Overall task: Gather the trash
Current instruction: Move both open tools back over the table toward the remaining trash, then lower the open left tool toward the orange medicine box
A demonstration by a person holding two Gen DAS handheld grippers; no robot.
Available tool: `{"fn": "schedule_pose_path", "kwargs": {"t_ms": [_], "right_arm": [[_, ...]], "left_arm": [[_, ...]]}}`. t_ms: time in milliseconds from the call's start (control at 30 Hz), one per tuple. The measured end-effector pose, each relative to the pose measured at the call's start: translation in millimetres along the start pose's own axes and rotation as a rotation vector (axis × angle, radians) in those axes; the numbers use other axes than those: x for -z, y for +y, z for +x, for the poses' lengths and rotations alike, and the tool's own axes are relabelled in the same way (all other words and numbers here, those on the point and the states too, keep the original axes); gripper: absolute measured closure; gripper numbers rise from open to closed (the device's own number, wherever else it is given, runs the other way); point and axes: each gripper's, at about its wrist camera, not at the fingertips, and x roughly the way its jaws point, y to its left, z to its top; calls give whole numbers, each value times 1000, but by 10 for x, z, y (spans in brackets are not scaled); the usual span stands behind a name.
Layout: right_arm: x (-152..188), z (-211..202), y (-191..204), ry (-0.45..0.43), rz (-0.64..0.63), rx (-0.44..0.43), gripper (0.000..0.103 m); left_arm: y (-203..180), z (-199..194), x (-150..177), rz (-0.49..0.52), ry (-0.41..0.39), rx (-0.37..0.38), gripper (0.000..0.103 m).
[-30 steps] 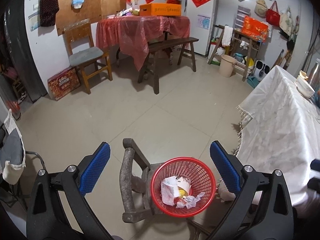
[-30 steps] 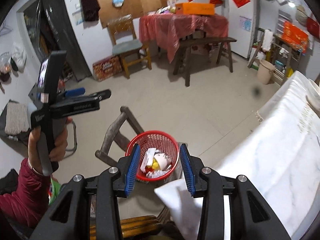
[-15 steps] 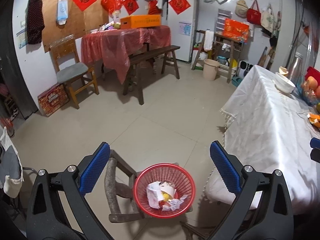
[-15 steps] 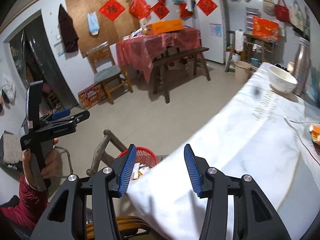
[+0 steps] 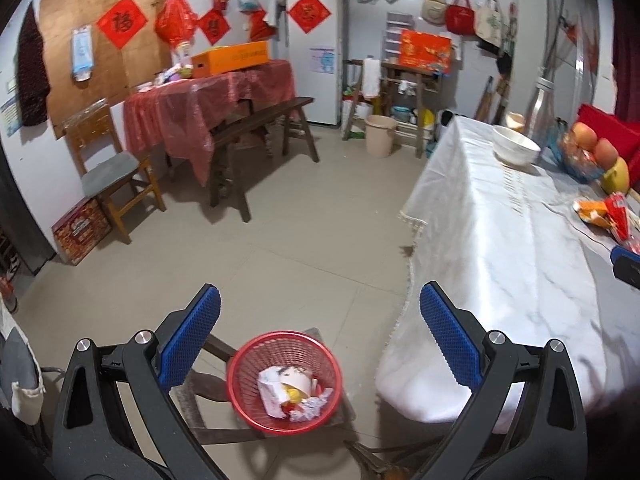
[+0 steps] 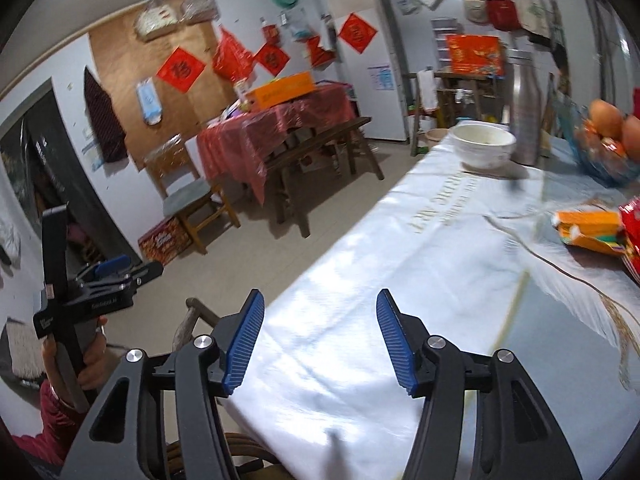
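Tabletop (image 6: pixel 420 280), white cloth: widest thing in both views, mostly bare near end.
Red basket (image 5: pixel 286 380) on low wooden stool beside tabletop corner; paper scraps already inside.
Orange wrapper (image 6: pixel 588 230) with red packet beside it, far right on tabletop: likely next trash.
Right gripper (image 6: pixel 320 336): jaws have just been opening, apart now, nothing between, above cloth.
Left gripper (image 5: pixel 320 336): jaws wide apart, empty, above basket.
Step, as judged: between deposits, reaching for next piece.
Next: swing right gripper to wrapper, close on edge, avoid fruit bowl (image 6: pixel 608 152).
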Motion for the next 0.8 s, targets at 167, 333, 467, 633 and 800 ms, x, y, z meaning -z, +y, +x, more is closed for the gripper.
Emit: {"fn": "schedule_pose_path", "kwargs": {"t_ms": [167, 333, 467, 633, 800], "right_arm": [[83, -141, -299, -35, 63, 26, 42], [154, -294, -678, -69, 129, 53, 40], [205, -453, -996, -109, 173, 96, 37], [262, -637, -1402, -151, 240, 138, 35], [324, -842, -1833, -193, 306, 232, 29]], "left_arm": [[-397, 41, 9, 52, 17, 34, 7], [-738, 64, 26, 75, 35, 93, 7], [-1096, 132, 28, 109, 67, 143, 7], [-1501, 268, 24, 163, 96, 174, 7], [-1969, 446, -27, 202, 125, 253, 7]]}}
